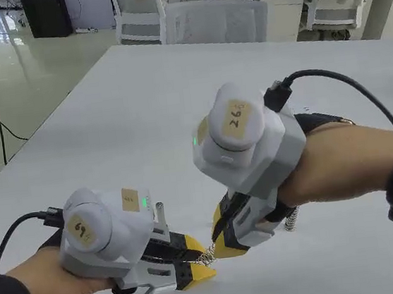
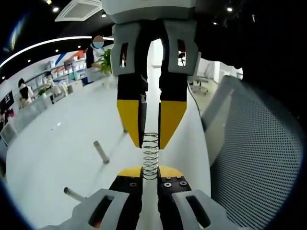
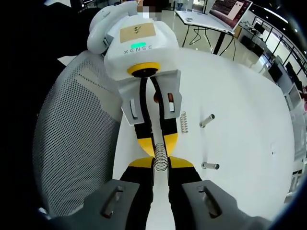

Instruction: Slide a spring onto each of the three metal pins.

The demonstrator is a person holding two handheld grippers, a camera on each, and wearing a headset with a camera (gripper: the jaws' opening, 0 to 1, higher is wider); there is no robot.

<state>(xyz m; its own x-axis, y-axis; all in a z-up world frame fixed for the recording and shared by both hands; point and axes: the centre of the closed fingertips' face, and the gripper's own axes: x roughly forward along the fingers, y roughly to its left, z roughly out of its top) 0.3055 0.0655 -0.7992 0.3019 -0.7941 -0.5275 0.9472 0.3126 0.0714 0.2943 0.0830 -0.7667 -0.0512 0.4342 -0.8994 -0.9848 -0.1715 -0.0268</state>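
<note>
A small metal spring [image 1: 207, 256] is held level between my two grippers, low over the white table [image 1: 178, 106]. My left gripper [image 1: 200, 261] is shut on one end of the spring [image 2: 150, 160], and my right gripper [image 1: 221, 248] is shut on the other end. In the left gripper view the right gripper's yellow fingers [image 2: 129, 120] come down from above onto the spring. Two metal pins [image 2: 100, 152] [image 2: 74, 194] stand to the left there. One pin [image 1: 160, 212] stands upright just behind the left gripper. The right gripper view has the spring [image 3: 161, 155] and two pins [image 3: 207, 120] [image 3: 210, 166].
A loose spring [image 3: 183, 122] lies on the table near the pins, and one spring [image 1: 291, 218] lies under my right hand. A grey mesh chair back [image 3: 76, 134] sits close beside the table edge. Chairs [image 1: 214, 21] and desks stand beyond the far end.
</note>
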